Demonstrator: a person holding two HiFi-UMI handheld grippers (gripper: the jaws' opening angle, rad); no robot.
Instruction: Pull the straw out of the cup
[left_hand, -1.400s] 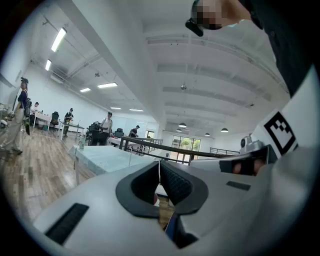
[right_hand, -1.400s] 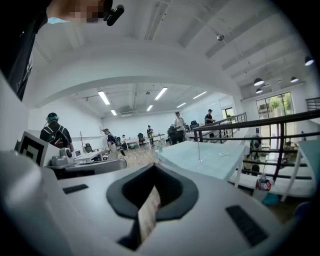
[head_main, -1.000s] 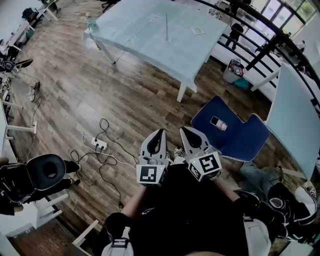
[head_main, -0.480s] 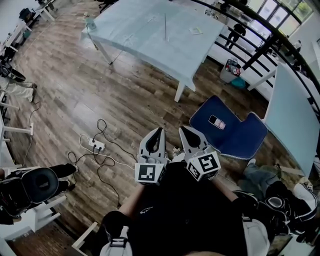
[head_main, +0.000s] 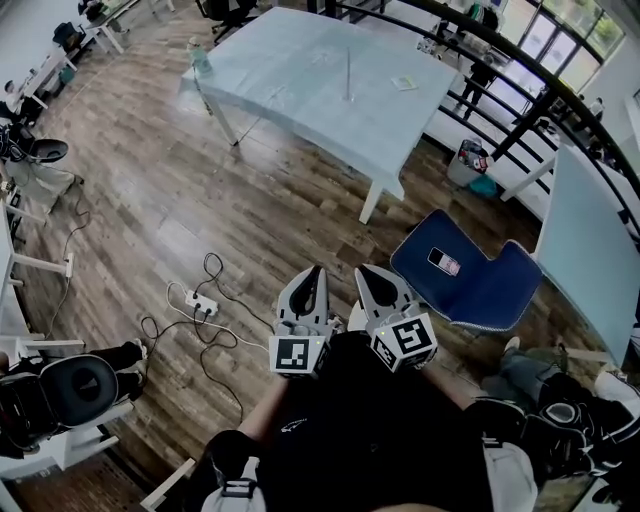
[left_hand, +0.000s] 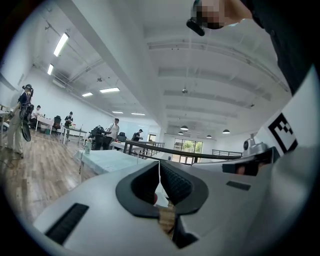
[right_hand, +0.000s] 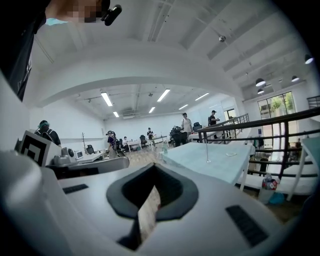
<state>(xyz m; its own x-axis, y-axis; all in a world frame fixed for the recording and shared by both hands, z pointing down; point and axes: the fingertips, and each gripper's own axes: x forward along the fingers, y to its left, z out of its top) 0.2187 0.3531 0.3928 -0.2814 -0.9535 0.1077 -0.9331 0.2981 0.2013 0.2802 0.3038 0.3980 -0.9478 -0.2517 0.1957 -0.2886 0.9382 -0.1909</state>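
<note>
A thin straw (head_main: 348, 72) stands upright on the pale blue table (head_main: 300, 90) across the room; in the right gripper view the straw (right_hand: 208, 149) rises from the table (right_hand: 220, 165), and its cup is too faint to make out. My left gripper (head_main: 314, 275) and right gripper (head_main: 366, 275) are held side by side close to my body, over the wooden floor and well short of the table. Both are shut with nothing in them: the left gripper's (left_hand: 160, 167) jaws meet, and so do the right gripper's (right_hand: 156, 172).
A clear bottle (head_main: 197, 52) stands at the table's left corner and a small flat item (head_main: 403, 82) lies near the straw. A blue chair (head_main: 470, 285) with a phone (head_main: 443, 262) sits right of my path. A power strip with cables (head_main: 200, 300) lies on the floor at left. A black railing (head_main: 520, 110) runs behind the table.
The table and blue chair have slid down and right in the head view, so I have moved toward the table. Both grippers keep their place in front of me, still shut.
</note>
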